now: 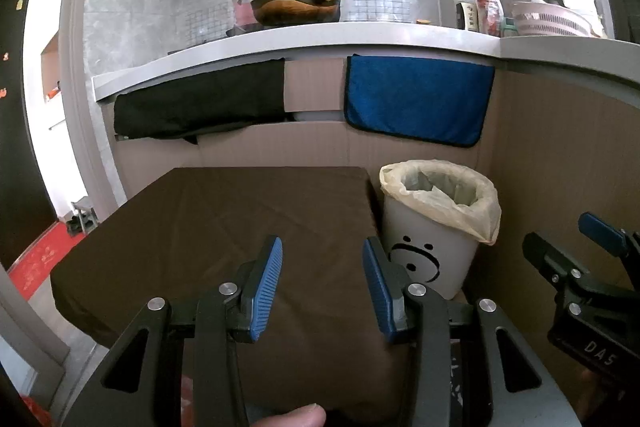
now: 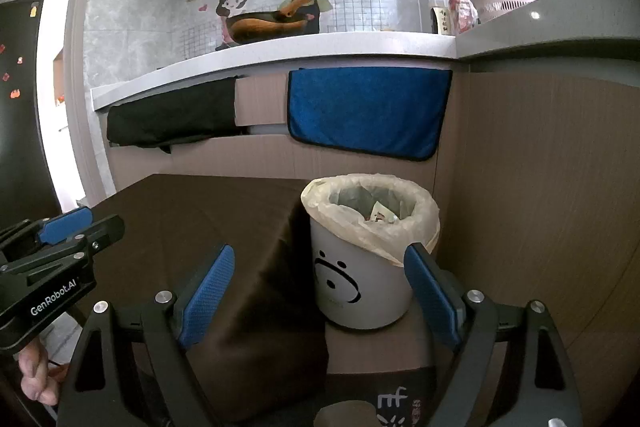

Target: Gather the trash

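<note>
A white trash bin (image 1: 430,247) with a drawn face and a pale plastic liner stands on the floor right of a table under a brown cloth (image 1: 224,223). In the right wrist view the bin (image 2: 362,279) holds some paper trash (image 2: 380,215). My left gripper (image 1: 322,287) is open and empty above the cloth's near right part. My right gripper (image 2: 318,291) is open and empty, in front of the bin. Each gripper shows at the edge of the other's view: the right gripper (image 1: 576,247), the left gripper (image 2: 80,227).
Wood-look cabinet panels (image 2: 540,187) wall in the bin at the back and right. A blue towel (image 1: 418,99) and a black cloth (image 1: 200,103) hang under the grey counter (image 1: 300,41). A pan, bottles and a pink basket sit on the counter.
</note>
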Demonstrator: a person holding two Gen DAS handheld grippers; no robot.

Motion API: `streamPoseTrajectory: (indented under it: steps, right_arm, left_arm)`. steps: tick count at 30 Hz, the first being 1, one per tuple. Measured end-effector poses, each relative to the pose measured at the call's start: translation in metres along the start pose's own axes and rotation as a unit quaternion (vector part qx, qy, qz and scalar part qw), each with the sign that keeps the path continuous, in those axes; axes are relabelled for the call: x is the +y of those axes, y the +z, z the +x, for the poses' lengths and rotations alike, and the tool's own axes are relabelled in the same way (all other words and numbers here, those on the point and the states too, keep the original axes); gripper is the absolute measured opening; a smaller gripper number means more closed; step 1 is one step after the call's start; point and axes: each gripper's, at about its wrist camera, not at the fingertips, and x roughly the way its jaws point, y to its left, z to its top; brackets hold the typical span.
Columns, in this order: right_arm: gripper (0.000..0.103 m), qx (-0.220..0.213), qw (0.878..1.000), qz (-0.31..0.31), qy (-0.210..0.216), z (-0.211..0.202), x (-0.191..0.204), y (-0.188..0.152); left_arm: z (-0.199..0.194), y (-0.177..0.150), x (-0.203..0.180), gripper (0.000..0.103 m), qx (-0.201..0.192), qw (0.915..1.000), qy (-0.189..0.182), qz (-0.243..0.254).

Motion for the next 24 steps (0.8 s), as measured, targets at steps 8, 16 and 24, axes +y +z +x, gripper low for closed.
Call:
streamPoseTrajectory:
  steps: [8, 16, 24]
  right_arm:
    - [0.085, -0.001, 1.0, 0.0, 0.0, -0.0001, 0.0012, -0.0004]
    - [0.085, 0.001, 1.0, 0.0, 0.0, -0.0002, 0.0026, 0.0002]
    - [0.085, 0.001, 1.0, 0.001, 0.001, -0.0003, 0.0023, 0.0001]
  left_arm:
    - [-0.0003, 0.0001, -0.0016, 0.043, -0.001, 1.0, 0.0, -0.001]
    - [-0.0004, 0.0001, -0.0022, 0.043, -0.001, 1.0, 0.001, -0.002]
    - [-0.0003, 0.001, -0.0005, 0.043, -0.003, 1.0, 0.001, -0.003]
